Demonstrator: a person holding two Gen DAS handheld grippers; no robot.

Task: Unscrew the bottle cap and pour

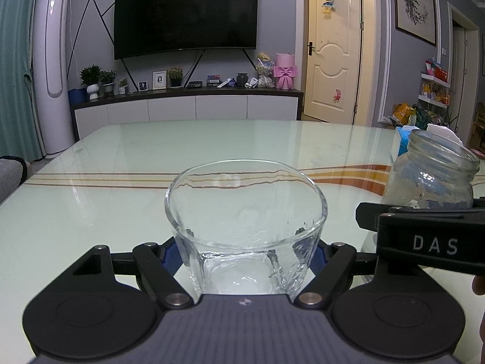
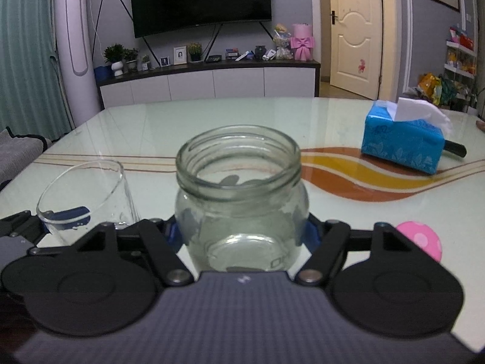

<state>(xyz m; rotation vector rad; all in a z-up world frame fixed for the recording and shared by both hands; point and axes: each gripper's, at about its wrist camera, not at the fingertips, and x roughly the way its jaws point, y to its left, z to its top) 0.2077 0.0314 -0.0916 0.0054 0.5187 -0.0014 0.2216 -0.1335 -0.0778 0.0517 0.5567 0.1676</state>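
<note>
Cap (image 2: 419,239) is off; my left hand-held gripper (image 1: 245,251) clamps the glass (image 1: 245,209), right hand-held gripper (image 2: 242,233) clamps the jar (image 2: 241,194). Next: tip jar over glass.

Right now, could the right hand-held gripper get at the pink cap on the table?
Probably not yet: the right hand-held gripper is shut on the open glass jar. The pink cap lies on the table just to its right with nothing between, so it could reach once the jar is set down.
</note>
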